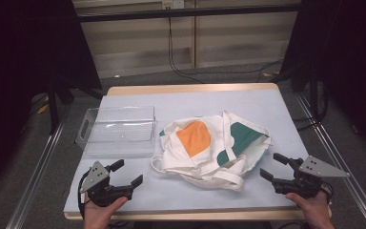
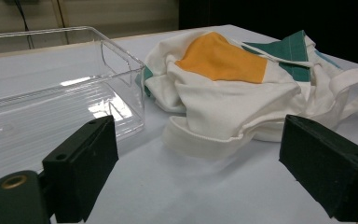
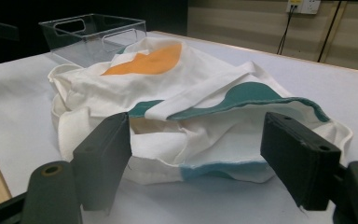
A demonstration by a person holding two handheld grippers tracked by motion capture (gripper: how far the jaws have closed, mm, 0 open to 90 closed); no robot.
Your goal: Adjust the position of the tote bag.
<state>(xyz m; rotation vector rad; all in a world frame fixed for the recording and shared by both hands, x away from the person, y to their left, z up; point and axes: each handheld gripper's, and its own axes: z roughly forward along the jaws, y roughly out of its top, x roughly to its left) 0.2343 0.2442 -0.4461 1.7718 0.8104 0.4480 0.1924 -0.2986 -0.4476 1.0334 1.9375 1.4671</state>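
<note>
The crumpled cloth bag (image 1: 214, 148) lies mid-tabletop, long axis left-right. The right hand-held gripper (image 1: 272, 167), jaws wide and empty, seems nearer than the left hand-held gripper (image 1: 126, 173), equally wide.

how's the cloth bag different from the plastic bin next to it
The tote bag is opaque white cloth with orange and green patches, crumpled in a loose heap; the clear plastic bin is see-through, rigid, rectangular and upright. The bag lies mid-table, the bin left of it. Both rest on the table.
</note>
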